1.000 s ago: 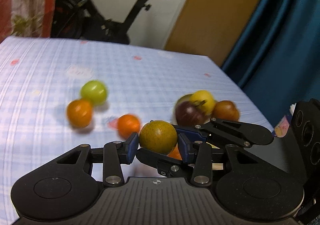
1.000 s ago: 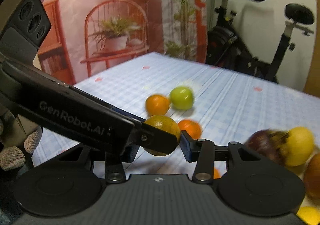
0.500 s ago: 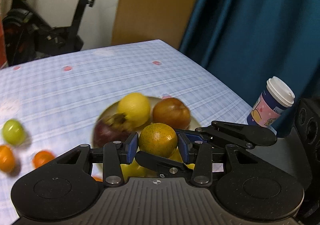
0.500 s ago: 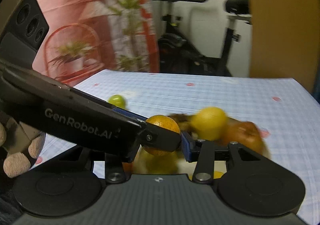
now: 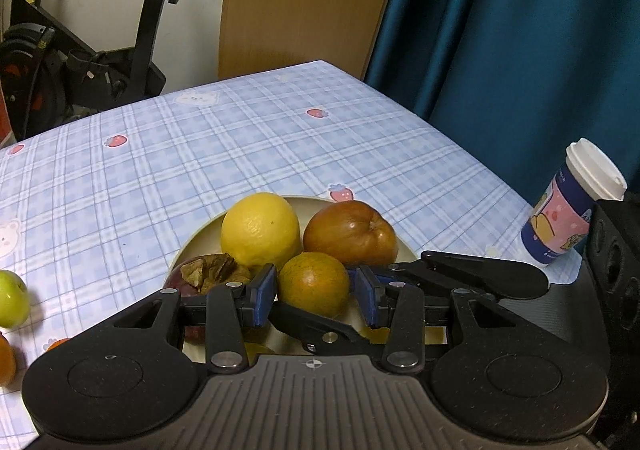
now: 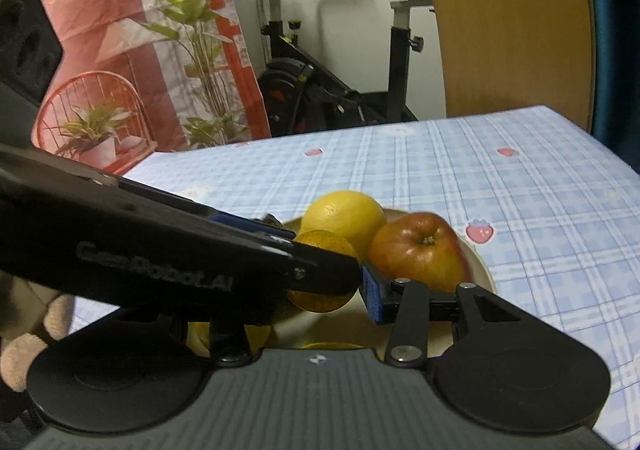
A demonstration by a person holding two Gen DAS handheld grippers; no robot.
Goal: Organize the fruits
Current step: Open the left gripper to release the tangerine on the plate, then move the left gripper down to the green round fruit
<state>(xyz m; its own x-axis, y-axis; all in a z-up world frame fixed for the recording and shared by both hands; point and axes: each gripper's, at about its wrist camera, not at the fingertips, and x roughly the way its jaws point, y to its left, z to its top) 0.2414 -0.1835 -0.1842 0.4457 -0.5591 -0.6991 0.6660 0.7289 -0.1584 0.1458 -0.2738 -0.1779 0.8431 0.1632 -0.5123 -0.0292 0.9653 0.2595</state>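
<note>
Presently, one greenish-orange round citrus fruit [image 5: 313,283] sits clamped between the blue pads of the left hand-held gripper [image 5: 316,294] and, crosswise, the right hand-held gripper [image 6: 320,282], both jaws narrow on it, just above a cream round plate [image 5: 200,238]. Plate contents: one yellow lemon [image 5: 260,229], one red-brown apple [image 5: 350,234], one dark purple fruit with dried calyx [image 5: 208,274]. Plate rests on the blue checked table [image 5: 240,154]. Also on table: one small green fruit [image 5: 12,298] at left, one lidded paper cup [image 5: 572,206] at right.

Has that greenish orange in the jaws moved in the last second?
Yes. The orange, gripped by both grippers, has travelled from beside the loose fruits on the cloth to just above the plate, in front of the lemon and apple.
</note>
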